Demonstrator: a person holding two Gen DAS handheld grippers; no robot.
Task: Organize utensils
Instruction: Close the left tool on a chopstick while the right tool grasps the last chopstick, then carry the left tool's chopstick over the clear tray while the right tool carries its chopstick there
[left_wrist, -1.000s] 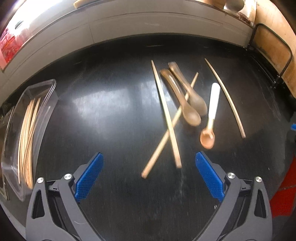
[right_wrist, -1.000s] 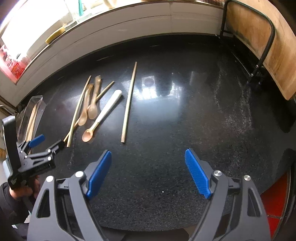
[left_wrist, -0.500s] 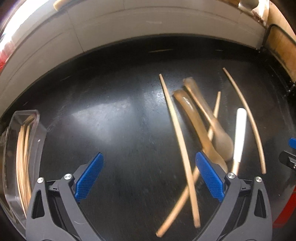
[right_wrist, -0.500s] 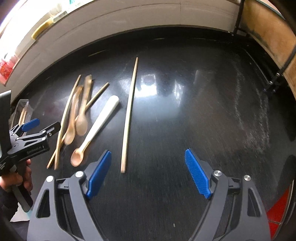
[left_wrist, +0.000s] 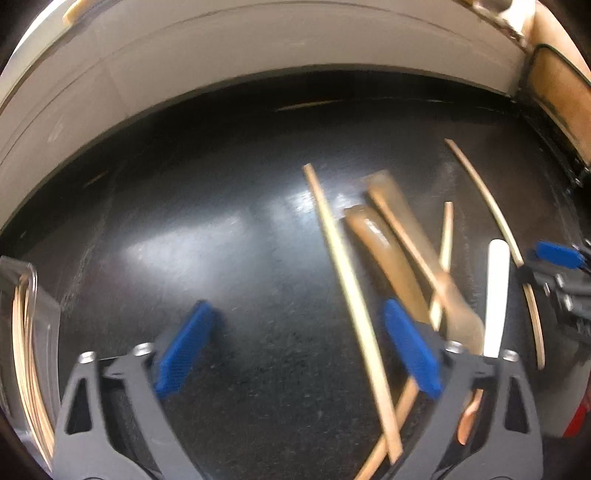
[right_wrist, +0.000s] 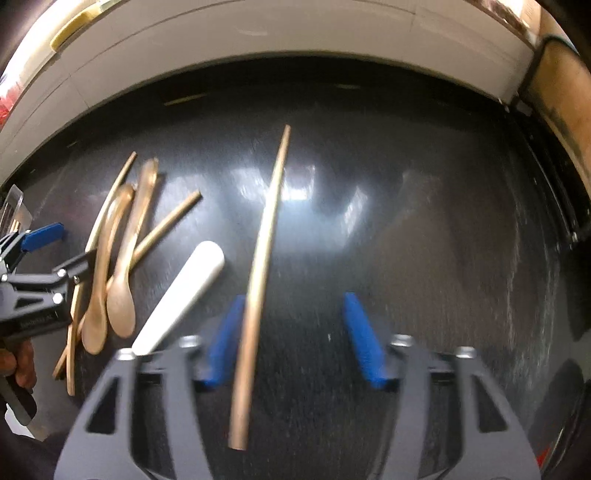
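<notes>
Chopsticks and spoons are scattered on the dark countertop (right_wrist: 424, 221). One separate chopstick (right_wrist: 264, 251) is laid with its long axis running away from the right gripper (right_wrist: 291, 336), between its closing jaws, close to the left pad; no contact is seen yet. Another chopstick (left_wrist: 351, 306) is lying between the closing jaws of the left gripper (left_wrist: 295, 350), nearer its right pad, not grasped. A clear tray (left_wrist: 44, 317) with chopsticks is seen far left.
</notes>
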